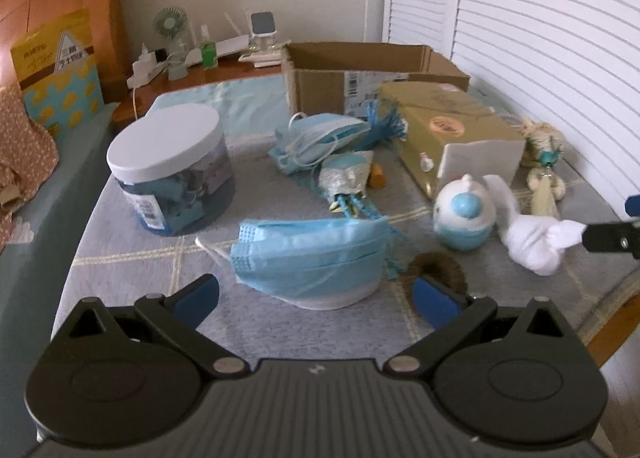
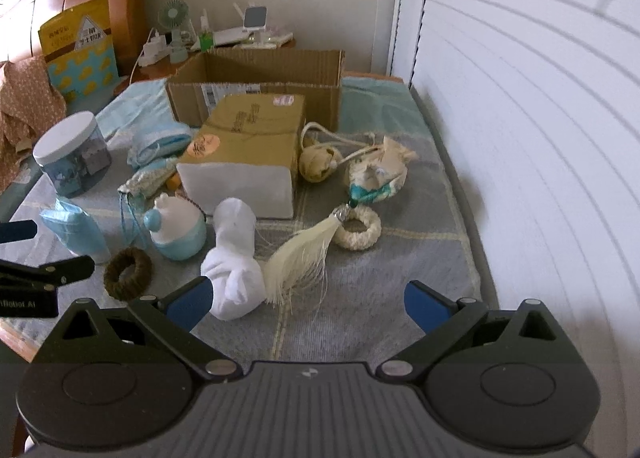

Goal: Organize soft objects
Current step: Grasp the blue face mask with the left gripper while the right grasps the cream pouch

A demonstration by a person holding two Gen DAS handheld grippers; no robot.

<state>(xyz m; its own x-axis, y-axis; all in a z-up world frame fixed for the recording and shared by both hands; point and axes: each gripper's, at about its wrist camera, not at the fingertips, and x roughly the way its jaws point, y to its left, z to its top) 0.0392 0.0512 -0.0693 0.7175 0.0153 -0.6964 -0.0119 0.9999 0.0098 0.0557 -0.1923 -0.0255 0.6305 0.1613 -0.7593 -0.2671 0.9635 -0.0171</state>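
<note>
A blue face mask (image 1: 308,262) lies on the grey cloth just ahead of my open left gripper (image 1: 316,296); it also shows in the right wrist view (image 2: 74,227). White rolled socks (image 2: 234,264) lie by the left finger of my open, empty right gripper (image 2: 308,304), and show in the left wrist view (image 1: 532,238). A cream tassel with a woven ring (image 2: 320,246) lies ahead of the right gripper. A brown ring (image 2: 128,274), a white-and-blue plush (image 2: 176,227), more masks (image 1: 320,135) and a cream pouch (image 2: 378,173) lie around.
An open cardboard box (image 2: 256,97) stands at the back, a tan closed box (image 2: 244,153) in front of it. A jar with a white lid (image 1: 172,169) stands at the left. White shutters (image 2: 520,137) run along the right. The table's wooden edge (image 1: 612,334) is near.
</note>
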